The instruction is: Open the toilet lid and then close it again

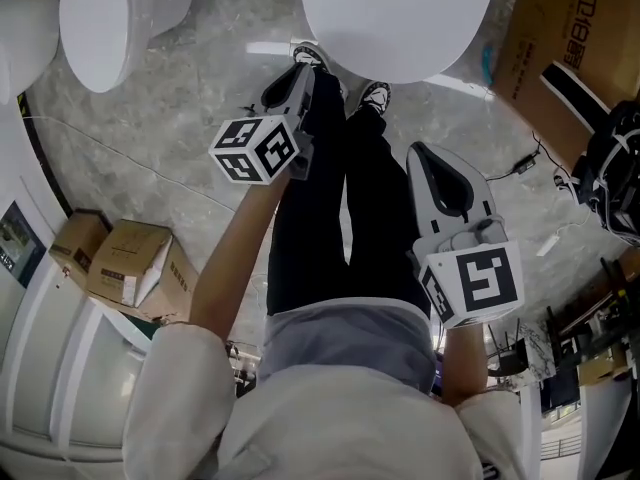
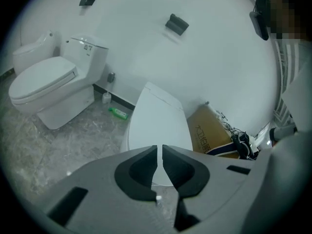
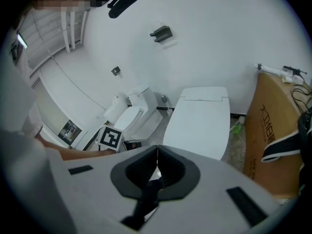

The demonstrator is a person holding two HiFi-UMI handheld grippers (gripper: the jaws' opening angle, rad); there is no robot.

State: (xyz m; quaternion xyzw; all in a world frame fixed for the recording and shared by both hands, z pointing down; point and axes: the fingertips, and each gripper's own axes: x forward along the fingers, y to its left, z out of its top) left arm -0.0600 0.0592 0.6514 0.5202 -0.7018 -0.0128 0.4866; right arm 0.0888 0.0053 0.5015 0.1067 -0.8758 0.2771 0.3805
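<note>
The white toilet with its lid [image 1: 400, 13] down stands on the floor just ahead of the person's feet. In the left gripper view the lid [image 2: 158, 121] lies beyond the jaws, and in the right gripper view the lid [image 3: 202, 118] is ahead and a little right. My left gripper [image 1: 303, 68] hangs short of the lid's near edge, its jaws together with nothing between them [image 2: 160, 147]. My right gripper [image 1: 418, 150] is lower in the head view and farther from the lid. Its fingertips meet and hold nothing [image 3: 157, 149]. Neither gripper touches the toilet.
A second white toilet [image 1: 100, 18] stands to the left. A large cardboard box [image 1: 570, 28] leans at the right, with a black bag [image 1: 615, 168] and cables [image 1: 520, 163] beside it. Small cartons [image 1: 130, 263] sit at the left. A green bottle [image 2: 118, 113] lies by the wall.
</note>
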